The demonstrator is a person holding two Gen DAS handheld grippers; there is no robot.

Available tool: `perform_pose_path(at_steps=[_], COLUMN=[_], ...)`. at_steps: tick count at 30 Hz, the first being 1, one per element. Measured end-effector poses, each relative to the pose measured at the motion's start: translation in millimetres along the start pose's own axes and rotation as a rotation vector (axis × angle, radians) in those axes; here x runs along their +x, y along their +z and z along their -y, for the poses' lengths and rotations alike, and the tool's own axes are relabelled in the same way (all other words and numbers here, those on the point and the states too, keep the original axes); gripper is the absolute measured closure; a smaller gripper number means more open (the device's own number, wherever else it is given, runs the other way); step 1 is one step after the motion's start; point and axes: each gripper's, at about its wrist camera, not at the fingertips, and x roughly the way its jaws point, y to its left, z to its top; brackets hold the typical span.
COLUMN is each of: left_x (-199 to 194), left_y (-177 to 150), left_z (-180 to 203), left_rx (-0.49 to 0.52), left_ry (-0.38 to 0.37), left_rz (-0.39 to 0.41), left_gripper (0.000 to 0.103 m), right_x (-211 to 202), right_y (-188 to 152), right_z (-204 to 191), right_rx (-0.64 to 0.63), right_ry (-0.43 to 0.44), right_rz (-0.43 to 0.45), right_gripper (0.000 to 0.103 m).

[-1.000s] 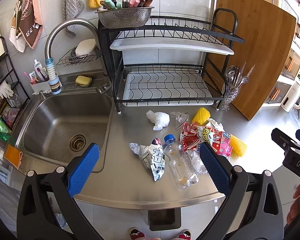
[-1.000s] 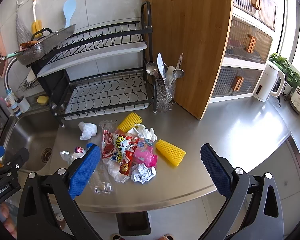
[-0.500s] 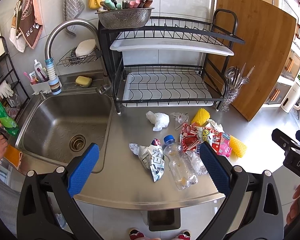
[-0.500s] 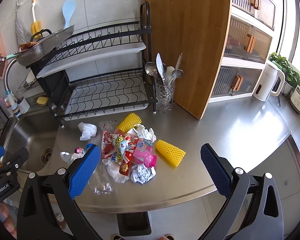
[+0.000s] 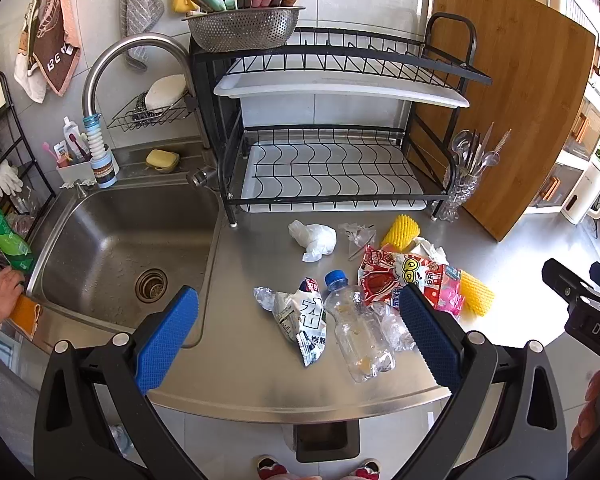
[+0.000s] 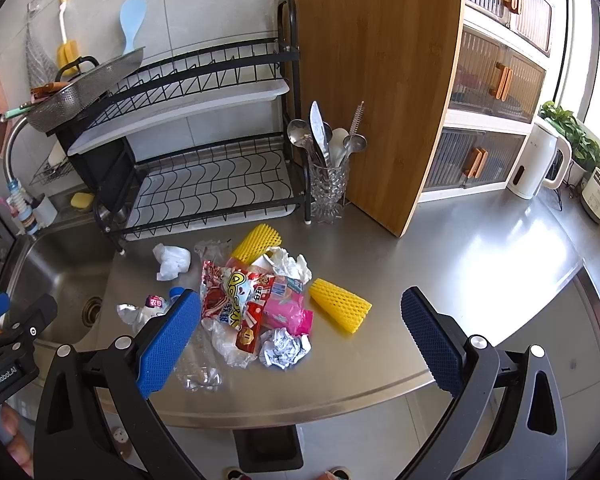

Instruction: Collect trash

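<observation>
Steel desk (image 6: 480, 280) carries the trash heap: clear plastic bottle (image 5: 354, 328), red snack wrapper (image 6: 232, 296), yellow foam nets (image 6: 340, 306). Left tool (image 5: 296, 336) and right tool (image 6: 300, 332) hover released, spread wide, presumably ready to pick.

A stainless sink (image 5: 112, 240) is set into the steel counter (image 6: 480, 280), with a curved tap (image 5: 112, 64) over it and a yellow sponge (image 5: 162, 159) laid on its back ledge. A black two-tier dish rack (image 5: 332, 152) is placed beside the sink, and a metal colander (image 5: 244, 30) is perched on its top corner. A glass cutlery holder (image 6: 328, 192) is stood between the rack and a large wooden board (image 6: 372, 80) leaned upright, while a white kettle (image 6: 538, 160) is seen well apart at the far end.
</observation>
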Motion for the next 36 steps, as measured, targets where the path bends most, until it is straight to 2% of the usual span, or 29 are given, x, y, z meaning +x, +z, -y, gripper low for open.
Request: perform_pose_path(at_steps=[6,10,15,17,22,26,32,34,36], left_x=[11,22,39,47,66,87,125,139,150], left_y=[-1,-3,-10,-13,-22,-26,-31,-34,-38], left_z=[-1,-3,-6,-9,-13,-16,-29,-31,-31], left_rx=[0.002,0.004,0.003,-0.002,-0.006,-0.006,-0.052,-0.062,-0.057], left_ry=[-0.014,-0.016,-0.012,-0.024,-0.052,-0.074,-0.11,-0.118,-0.119], left_rz=[-0.009,-0.016,-0.048,-0.064,-0.099,-0.138,-0.209,-0.24,-0.265], left_gripper=[0.008,0.008,0.008,0.008,0.008,0.013,0.025,0.033,0.033], right_x=[8,10,33,41,59,80,112,121,132], right_y=[-2,-5,-10,-13,-21,-30,-47,-51,-57], right_z=[0,-5,3,8,9,15,20,19,20], right_rx=[0.012,-0.042,-0.01,0.017,0.036,0.088,0.117,0.112,0.109], right_ry=[0.011,-0.07,-0.037,0.0,0.029,0.064,0.091,0.092,0.091], right_rz=[0.016,0.081,-0.001,-0.029,-0.08,-0.144,-0.229,-0.247,-0.272], right_gripper=[0.003,0.003,0.003,0.003,0.003,0.003,0.028,0.035,0.043])
